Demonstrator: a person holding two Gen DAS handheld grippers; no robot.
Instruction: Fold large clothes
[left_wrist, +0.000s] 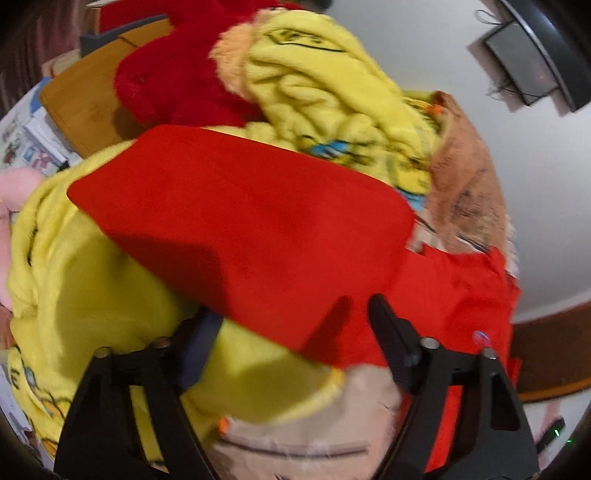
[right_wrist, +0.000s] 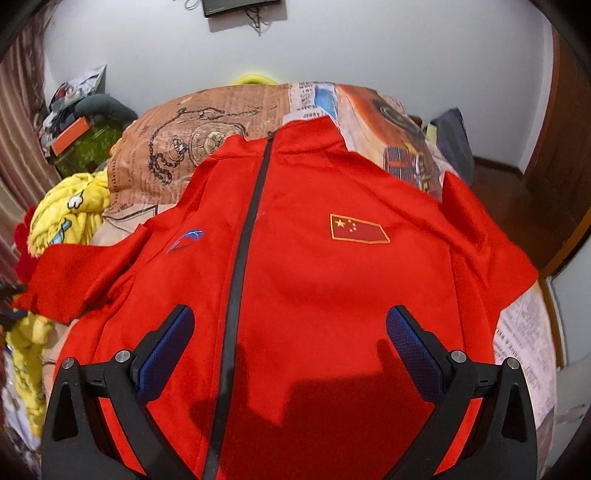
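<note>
A large red zip jacket (right_wrist: 314, 266) with a flag patch lies spread face up on the bed, collar at the far end. My right gripper (right_wrist: 290, 325) is open and empty, hovering above the jacket's lower front, its fingers either side of the black zip. In the left wrist view, the jacket's red sleeve (left_wrist: 243, 225) stretches across a yellow fleece blanket (left_wrist: 92, 288). My left gripper (left_wrist: 291, 317) is open, with the sleeve's end between its fingers; the left finger is partly hidden by the sleeve and the blanket.
The bed has a newspaper-print cover (right_wrist: 192, 144). A yellow fleece blanket (right_wrist: 62, 218) and a red plush thing (left_wrist: 173, 85) lie on the bed's left side. A wooden board (left_wrist: 88, 96) stands behind. A cluttered green box (right_wrist: 85, 144) sits by the curtain. A wooden door (right_wrist: 561, 155) is at the right.
</note>
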